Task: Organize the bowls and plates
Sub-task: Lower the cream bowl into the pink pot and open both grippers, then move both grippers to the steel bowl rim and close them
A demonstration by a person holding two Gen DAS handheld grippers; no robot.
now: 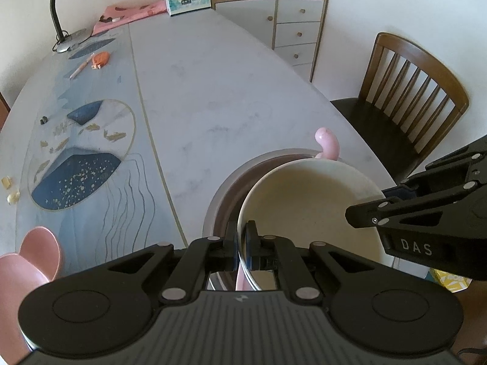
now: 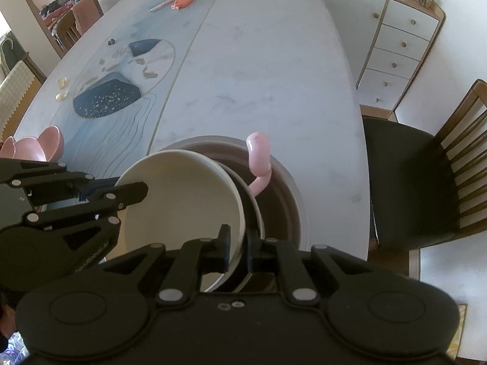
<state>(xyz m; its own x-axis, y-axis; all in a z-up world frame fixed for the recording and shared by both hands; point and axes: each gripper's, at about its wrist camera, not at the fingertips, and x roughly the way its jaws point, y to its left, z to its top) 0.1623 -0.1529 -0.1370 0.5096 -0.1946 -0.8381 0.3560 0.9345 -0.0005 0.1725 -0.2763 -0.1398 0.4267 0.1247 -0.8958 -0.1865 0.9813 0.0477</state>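
A cream bowl [image 1: 310, 206] [image 2: 182, 194] hangs tilted over a wide grey dish with a brown inside [image 1: 219, 200] [image 2: 292, 188] near the table's front edge. My left gripper [image 1: 243, 237] [image 2: 121, 187] is shut on the bowl's rim on one side. My right gripper [image 2: 239, 240] [image 1: 374, 200] straddles the rim on the other side, its jaws slightly parted with thin gaps beside the rim. A pink curved handle [image 1: 328, 143] [image 2: 258, 152] sticks up from under the cream bowl. A thin grey rim [image 2: 258, 213] shows beside the bowl; what it belongs to is hidden.
A pink bowl with ear shapes [image 1: 30, 261] [image 2: 36, 149] sits at the table's left front. A wooden chair [image 1: 395, 106] [image 2: 411, 182] stands right of the table, a drawer cabinet [image 1: 292, 30] [image 2: 395, 45] behind. A lamp [image 1: 61, 15] and tissue box [image 1: 188, 0] stand at the far end.
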